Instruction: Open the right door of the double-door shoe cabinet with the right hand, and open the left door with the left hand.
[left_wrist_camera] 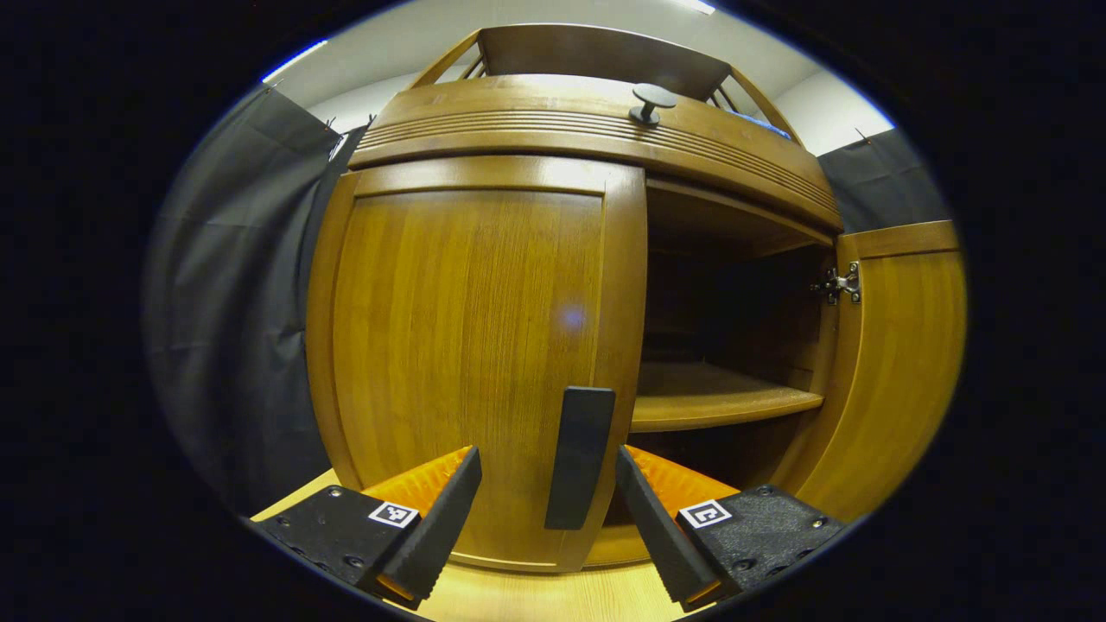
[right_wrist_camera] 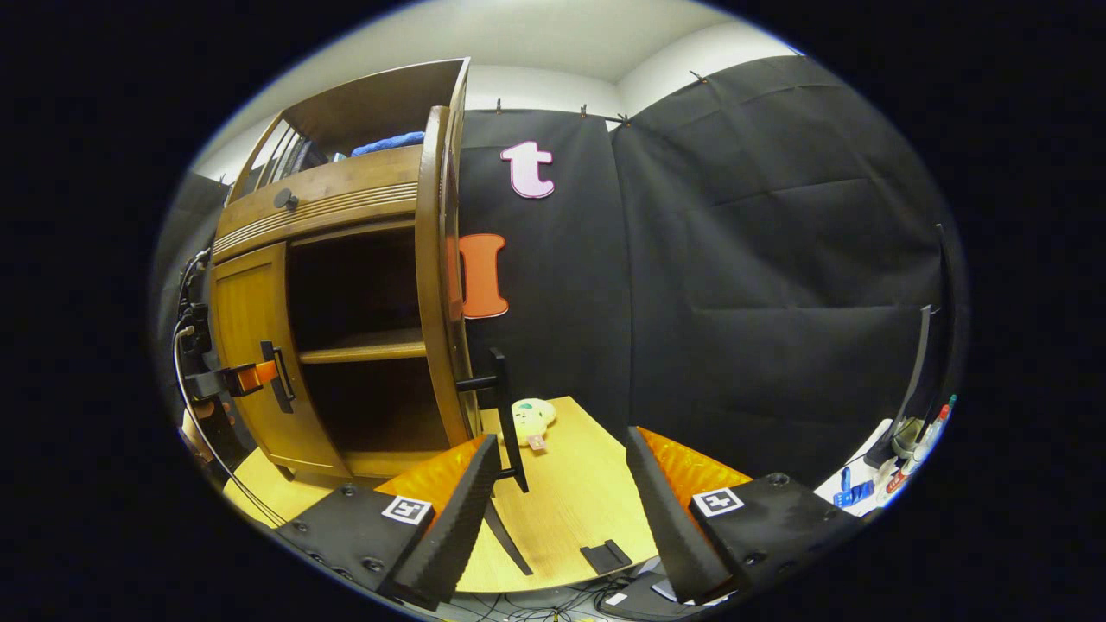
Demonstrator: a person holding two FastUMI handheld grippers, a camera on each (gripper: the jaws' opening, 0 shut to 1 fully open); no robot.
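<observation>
Left gripper [left_wrist_camera: 549, 510] released, jaws spread either side of the left door's black handle [left_wrist_camera: 579, 456], not yet pinching. Left door [left_wrist_camera: 471, 345] dead ahead, closed. Right gripper [right_wrist_camera: 562, 510] released too, holding nothing; right door [right_wrist_camera: 436, 276] stands swung open ahead-left of it, its handle [right_wrist_camera: 501, 406] just beyond the left finger. Judged: rigid wood panel on a metal hinge [left_wrist_camera: 840, 283], swings stiffly; pinch the slim handle mid-length. Cabinet sits on a pale wood tabletop [right_wrist_camera: 579, 492]; small plush toy [right_wrist_camera: 529, 417] ahead.
</observation>
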